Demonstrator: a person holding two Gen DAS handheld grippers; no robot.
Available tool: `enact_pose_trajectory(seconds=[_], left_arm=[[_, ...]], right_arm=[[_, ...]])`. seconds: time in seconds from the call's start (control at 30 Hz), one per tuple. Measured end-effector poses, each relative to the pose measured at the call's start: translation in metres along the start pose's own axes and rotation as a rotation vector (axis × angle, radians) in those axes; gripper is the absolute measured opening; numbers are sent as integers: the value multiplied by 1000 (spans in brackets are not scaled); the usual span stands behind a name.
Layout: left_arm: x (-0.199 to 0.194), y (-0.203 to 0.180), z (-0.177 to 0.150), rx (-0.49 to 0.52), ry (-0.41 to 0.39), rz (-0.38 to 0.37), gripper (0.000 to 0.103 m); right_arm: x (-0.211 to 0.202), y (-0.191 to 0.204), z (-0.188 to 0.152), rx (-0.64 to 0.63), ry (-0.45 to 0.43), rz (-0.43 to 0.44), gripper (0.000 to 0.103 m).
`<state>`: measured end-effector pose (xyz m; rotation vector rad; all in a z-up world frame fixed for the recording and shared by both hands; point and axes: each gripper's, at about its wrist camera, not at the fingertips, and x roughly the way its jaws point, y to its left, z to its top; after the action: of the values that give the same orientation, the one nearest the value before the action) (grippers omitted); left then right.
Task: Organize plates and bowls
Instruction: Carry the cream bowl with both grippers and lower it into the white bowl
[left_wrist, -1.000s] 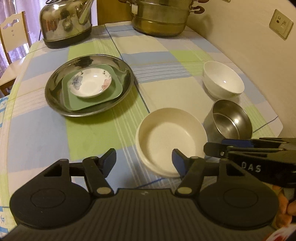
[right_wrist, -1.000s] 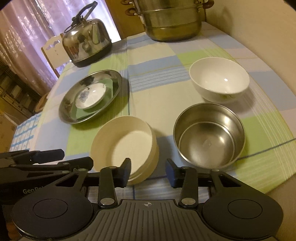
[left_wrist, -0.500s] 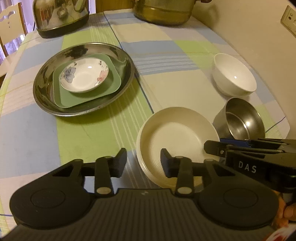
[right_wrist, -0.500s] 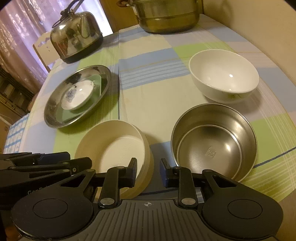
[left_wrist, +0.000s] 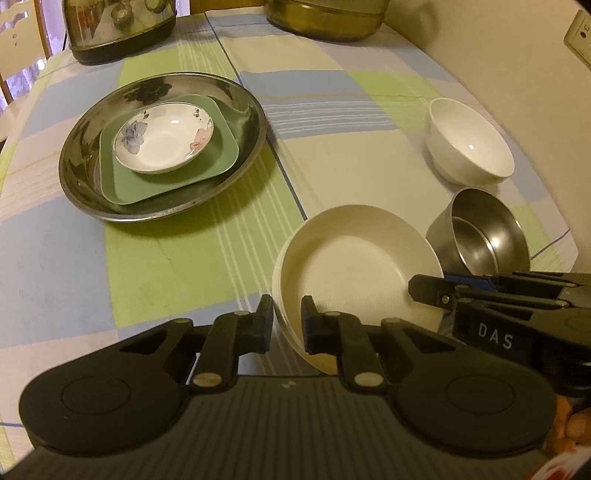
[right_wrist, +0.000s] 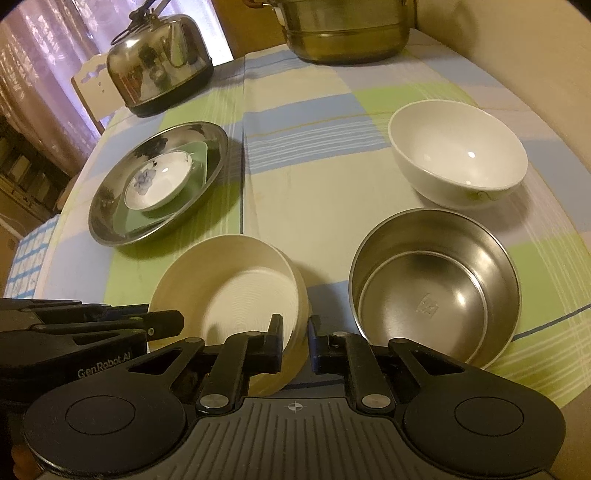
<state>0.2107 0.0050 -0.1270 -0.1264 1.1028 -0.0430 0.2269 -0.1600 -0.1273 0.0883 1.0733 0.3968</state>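
1. Two black tongs are working on one dish: the cream bowl (left_wrist: 354, 258), which sits near the front edge of the table (left_wrist: 55, 258).

2. The left gripper (left_wrist: 287, 317) has its two fingers on each side of the bowl's near left rim. The gap is small and the rim sits in it, so it looks pinched shut on the bowl.

3. The right gripper (right_wrist: 295, 334) does the same on the bowl's near right rim. One finger is inside the bowl and one is outside. It looks pinched shut on the rim too.

4. The bowl looks tipped a little, with its near side up. I think it is just being lifted off the cloth.

5. The steel bowl (right_wrist: 434, 288) stands just beside the cream bowl, toward the right edge of the table. The white bowl (right_wrist: 458, 151) sits behind the steel one, also near the right edge.

6. Toward the left edge is the big steel plate (left_wrist: 162, 144). A green square plate (left_wrist: 170, 173) lies in it, and a small flower dish (left_wrist: 164, 142) lies on the green one.

7. A kettle (right_wrist: 159, 70) and a big pot (right_wrist: 347, 29) stand at the far edge.

8. The step in hand looks like picking up the cream bowl with both tongs.

9. Next, I think both tongs must rise together and keep level, so the bowl does not slip. Then it needs to go where it fits, maybe on the plate pile or with the other bowls. I cannot tell which.
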Motion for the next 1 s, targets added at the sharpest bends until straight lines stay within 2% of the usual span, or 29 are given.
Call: enact_pose_trajectory(seconds=[0.37, 0.57, 0.8, 1.0], left_arm=[[-34, -4, 6, 10, -66, -1, 14], [-50, -20, 17, 34, -115, -7, 14], [-54, -51, 39, 74, -161, -28, 14], [-46, -85, 63, 109, -182, -51, 14]], right_arm=[[-26, 2, 10, -9, -26, 40, 13], [-45, -4, 21, -3, -56, 45, 13], [-66, -29, 42, 29, -104, 39, 13], [-78, -65, 62, 58, -138, 16, 13]])
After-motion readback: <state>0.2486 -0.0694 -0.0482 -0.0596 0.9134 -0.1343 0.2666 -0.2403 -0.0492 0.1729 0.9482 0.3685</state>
